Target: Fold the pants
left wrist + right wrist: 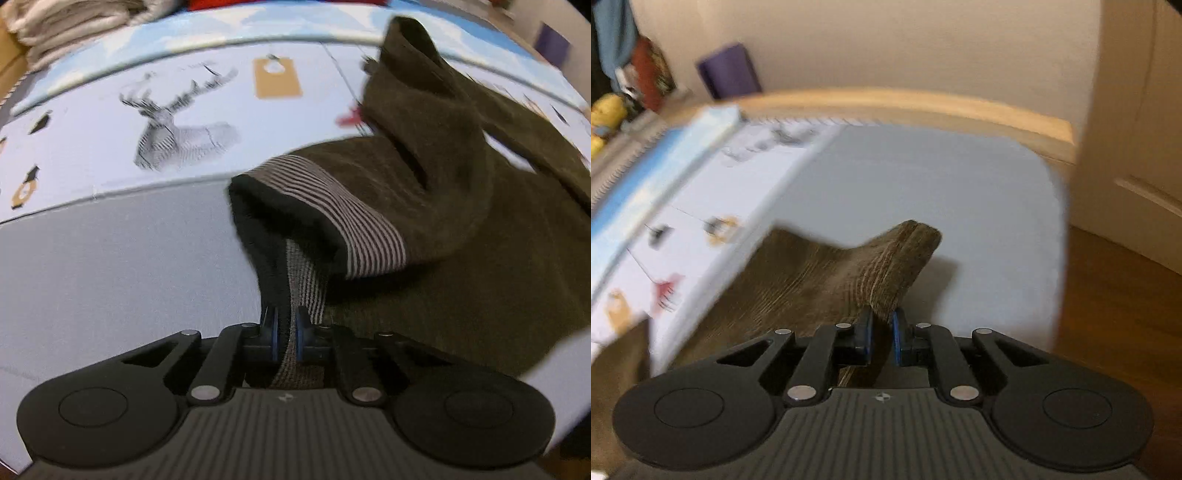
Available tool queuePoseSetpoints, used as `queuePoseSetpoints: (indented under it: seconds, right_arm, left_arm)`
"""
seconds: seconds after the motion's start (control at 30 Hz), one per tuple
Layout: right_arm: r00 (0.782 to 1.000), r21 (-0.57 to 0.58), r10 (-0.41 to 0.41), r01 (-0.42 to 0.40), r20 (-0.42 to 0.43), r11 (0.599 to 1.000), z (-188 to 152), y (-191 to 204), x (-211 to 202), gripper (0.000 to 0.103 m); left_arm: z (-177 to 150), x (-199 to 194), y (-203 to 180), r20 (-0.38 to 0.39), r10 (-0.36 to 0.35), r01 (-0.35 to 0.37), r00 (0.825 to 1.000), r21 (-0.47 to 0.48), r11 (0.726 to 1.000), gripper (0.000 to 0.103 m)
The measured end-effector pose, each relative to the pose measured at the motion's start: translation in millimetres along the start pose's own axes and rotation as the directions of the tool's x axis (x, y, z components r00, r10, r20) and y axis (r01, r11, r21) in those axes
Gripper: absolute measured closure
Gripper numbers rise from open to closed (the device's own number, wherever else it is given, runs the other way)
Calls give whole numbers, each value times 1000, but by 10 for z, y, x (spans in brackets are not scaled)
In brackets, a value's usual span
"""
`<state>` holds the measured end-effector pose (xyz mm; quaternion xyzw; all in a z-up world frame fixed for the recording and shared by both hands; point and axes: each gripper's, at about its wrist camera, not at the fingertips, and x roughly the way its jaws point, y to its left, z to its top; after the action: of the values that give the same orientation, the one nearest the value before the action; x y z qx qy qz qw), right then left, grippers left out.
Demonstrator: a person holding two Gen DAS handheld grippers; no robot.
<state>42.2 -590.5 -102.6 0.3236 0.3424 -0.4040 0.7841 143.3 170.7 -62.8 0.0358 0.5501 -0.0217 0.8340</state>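
While tilted steeply downward, left gripper (287,334) pinches pants (461,221) waistband (332,214).

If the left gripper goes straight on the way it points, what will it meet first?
Probably the pants themselves: the left gripper is shut on the striped waistband, which rises right ahead. Beyond lies the bed, though depth is unclear.

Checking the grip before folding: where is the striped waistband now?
In the left wrist view, the striped waistband sits centre, pinched in the left gripper, over the grey sheet.
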Motion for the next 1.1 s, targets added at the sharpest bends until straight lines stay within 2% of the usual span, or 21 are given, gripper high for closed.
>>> queuePoseSetpoints:
  seconds: [0.07, 0.13, 0.2, 0.27, 0.3, 0.33, 0.37, 0.4, 0.47, 0.57, 0.63, 0.67, 0.73, 0.77, 0.8, 0.87, 0.97, 1.03, 1.1]
  right_arm:
    - [996, 11, 9, -8, -86, 1000, -18, -203, 139, 92]
    - [992, 63, 43, -36, -117, 997, 3, -378, 224, 92]
    - [989, 62, 78, -71, -129, 996, 7, -427, 263, 88]
    - [985, 37, 101, -97, -139, 995, -21, -408, 259, 82]
    - [982, 24, 111, -108, -154, 994, -29, -384, 281, 71]
    - [977, 18, 120, -119, -174, 993, -44, -360, 306, 65]
    - [973, 21, 127, -125, -192, 992, -73, -366, 371, 61]
    - [966, 30, 139, -135, -218, 990, -94, -353, 402, 61]
    - [955, 54, 160, -151, -251, 987, -143, -312, 427, 59]
    - [950, 23, 158, -158, -270, 987, -183, -196, 421, 50]
    - [953, -21, 136, -147, -272, 989, -195, -101, 421, 49]
    - [954, -36, 132, -147, -270, 988, -200, -57, 421, 51]
    - [958, -48, 134, -151, -252, 987, -189, -17, 412, 86]
    - [961, -44, 144, -159, -235, 986, -166, -18, 391, 90]
    - [964, -30, 163, -173, -208, 984, -136, -33, 338, 92]
    - [969, -4, 216, -218, -119, 976, -48, -41, 190, 93]
    - [961, -17, 277, -277, -4, 961, 66, -40, -47, 94]
    - [960, -30, 281, -280, 20, 960, 73, -69, -151, 94]
    - [965, -30, 262, -262, 11, 965, 68, -115, -190, 94]
  left_arm:
    - [-146, -45, -26, -20, -12, 13, 1000, 54, 998, 96]
    - [-250, -79, 7, -34, -17, 19, 999, 56, 998, 96]
    - [-277, -104, 110, -46, -30, 30, 999, -12, 999, 96]
    - [-251, -99, 244, -50, -60, 53, 997, -119, 991, 93]
    - [-227, -85, 283, -50, -69, 61, 996, -150, 987, 83]
    - [-213, -61, 294, -50, -79, 69, 996, -174, 982, 75]
    - [-199, -30, 277, -53, -87, 75, 995, -187, 979, 55]
    - [-177, 5, 249, -59, -94, 81, 994, -189, 979, 45]
    - [-136, 109, 139, -88, -93, 77, 992, -164, 983, 41]
    - [-16, 251, -40, -116, -36, 24, 993, -100, 995, 41]
    - [36, 292, -84, -124, -21, 10, 992, -93, 996, 44]
    - [55, 292, -95, -125, -14, 3, 992, -89, 996, 55]
    - [61, 248, -109, -121, -6, -3, 993, -76, 997, 71]
    - [69, 210, -99, -112, 12, -20, 994, -68, 997, 86]
    - [53, 171, -67, -100, 7, -14, 995, -71, 997, 90]
    - [37, 19, -2, -57, -12, 7, 998, -82, 997, 94]
    - [-52, -303, 102, 32, -74, 77, 997, -80, 994, 95]
    - [-145, -474, 177, 68, -100, 105, 993, -81, 991, 95]
    - [-251, -570, 254, 76, -114, 121, 991, -83, 989, 95]
